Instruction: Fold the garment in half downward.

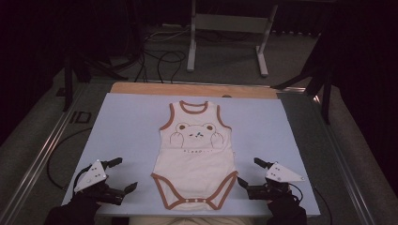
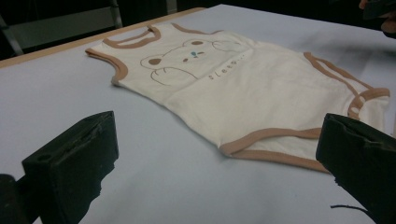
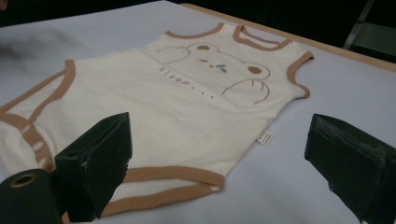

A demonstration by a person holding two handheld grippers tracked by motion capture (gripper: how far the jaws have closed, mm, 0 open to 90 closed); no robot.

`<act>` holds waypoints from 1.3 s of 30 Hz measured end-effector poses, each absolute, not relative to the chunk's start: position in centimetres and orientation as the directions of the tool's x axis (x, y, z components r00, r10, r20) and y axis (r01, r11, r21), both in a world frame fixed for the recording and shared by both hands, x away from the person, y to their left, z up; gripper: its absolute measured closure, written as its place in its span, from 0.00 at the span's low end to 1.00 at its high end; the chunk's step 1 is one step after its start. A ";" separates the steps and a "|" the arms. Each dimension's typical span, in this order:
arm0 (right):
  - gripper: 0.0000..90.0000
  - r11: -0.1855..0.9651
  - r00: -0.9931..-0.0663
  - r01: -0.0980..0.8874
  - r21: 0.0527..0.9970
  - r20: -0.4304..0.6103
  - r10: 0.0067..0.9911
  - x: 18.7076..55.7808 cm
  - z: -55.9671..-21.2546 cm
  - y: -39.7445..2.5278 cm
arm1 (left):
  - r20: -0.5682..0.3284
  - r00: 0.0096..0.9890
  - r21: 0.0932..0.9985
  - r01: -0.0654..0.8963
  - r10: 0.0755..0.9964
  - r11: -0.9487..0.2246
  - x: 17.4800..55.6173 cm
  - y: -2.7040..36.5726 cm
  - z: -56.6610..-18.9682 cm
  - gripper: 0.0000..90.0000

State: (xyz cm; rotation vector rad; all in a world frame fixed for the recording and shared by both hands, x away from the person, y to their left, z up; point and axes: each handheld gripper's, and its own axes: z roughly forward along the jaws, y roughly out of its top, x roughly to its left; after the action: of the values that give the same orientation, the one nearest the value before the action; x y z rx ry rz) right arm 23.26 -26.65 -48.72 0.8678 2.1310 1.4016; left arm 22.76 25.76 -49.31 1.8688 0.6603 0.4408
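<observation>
A cream baby bodysuit with brown trim and a bear print lies flat on the pale blue mat, neck toward the far edge. My left gripper rests open near the front left, its jaws apart beside the bodysuit's left leg opening. My right gripper stands open at the front right, close to the other leg opening. In the right gripper view the bodysuit lies just beyond the jaws, with a small white side tag. Nothing is held by either gripper.
A strip of wooden tabletop shows past the mat's far edge. Metal rails run along both sides of the table. On the floor beyond are cables and a white frame's legs.
</observation>
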 end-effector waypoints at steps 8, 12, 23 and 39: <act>0.08 0.273 -0.699 0.250 0.929 -0.022 0.715 23.8 -46.6 -26.5 | -0.008 0.778 0.927 0.241 0.628 -0.287 23.6 26.1 -47.3 0.00; 0.08 0.270 -0.699 0.235 0.934 -0.031 0.715 24.5 -45.7 -26.5 | -0.013 0.774 0.932 0.240 0.634 -0.273 24.4 26.1 -46.3 0.00; 0.08 0.279 -0.693 0.203 0.939 -0.064 0.718 26.5 -43.8 -25.9 | 0.005 0.786 0.928 0.226 0.619 -0.295 26.2 25.2 -44.8 0.00; 0.08 0.277 -0.696 0.167 0.946 -0.086 0.713 29.9 -41.6 -24.6 | -0.003 0.799 0.918 0.241 0.601 -0.316 29.2 24.4 -42.5 0.00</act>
State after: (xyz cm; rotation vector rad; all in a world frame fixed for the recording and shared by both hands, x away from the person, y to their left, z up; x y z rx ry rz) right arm 29.86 -24.55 -41.58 0.7880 2.0478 1.4260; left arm 29.22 24.44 -42.55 1.8989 0.6362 0.4137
